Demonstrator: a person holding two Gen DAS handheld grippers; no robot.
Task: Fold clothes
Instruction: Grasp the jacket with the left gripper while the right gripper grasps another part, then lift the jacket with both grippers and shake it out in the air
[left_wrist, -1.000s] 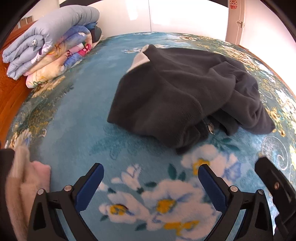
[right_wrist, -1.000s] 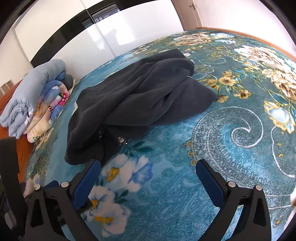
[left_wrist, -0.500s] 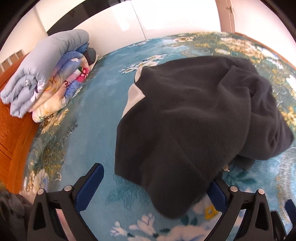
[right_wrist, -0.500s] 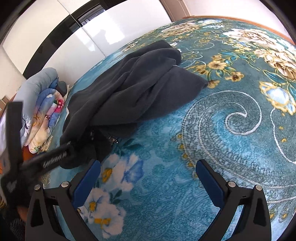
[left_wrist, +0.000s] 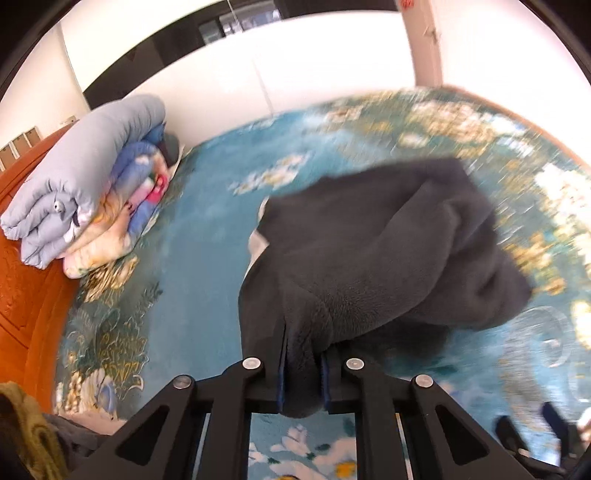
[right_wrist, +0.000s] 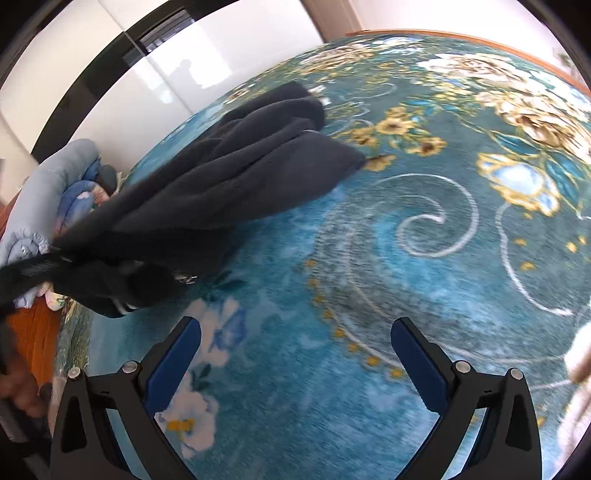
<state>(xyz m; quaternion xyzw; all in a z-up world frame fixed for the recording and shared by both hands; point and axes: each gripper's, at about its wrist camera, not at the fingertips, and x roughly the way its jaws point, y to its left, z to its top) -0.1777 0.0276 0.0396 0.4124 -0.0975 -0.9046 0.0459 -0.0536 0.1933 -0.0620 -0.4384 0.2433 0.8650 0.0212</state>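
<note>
A dark grey fleece garment (left_wrist: 373, 258) lies crumpled on a blue floral blanket (left_wrist: 207, 229). My left gripper (left_wrist: 301, 369) is shut on the garment's near edge and lifts it off the blanket. In the right wrist view the garment (right_wrist: 229, 184) stretches from the far middle down to the left, where the left gripper (right_wrist: 55, 258) pinches it. My right gripper (right_wrist: 295, 354) is open and empty above the blanket (right_wrist: 406, 266), to the right of the garment.
A stack of folded quilts (left_wrist: 85, 206) sits at the far left by an orange wooden bed frame (left_wrist: 26, 295); it also shows in the right wrist view (right_wrist: 55, 184). White cupboard doors (left_wrist: 295, 74) stand behind the bed. A person's hand (right_wrist: 18, 391) shows at the left edge.
My left gripper moved forward to the garment's near edge, shut on it and raised it. The garment is pulled toward the left. My right gripper stayed open and shifted slightly.
</note>
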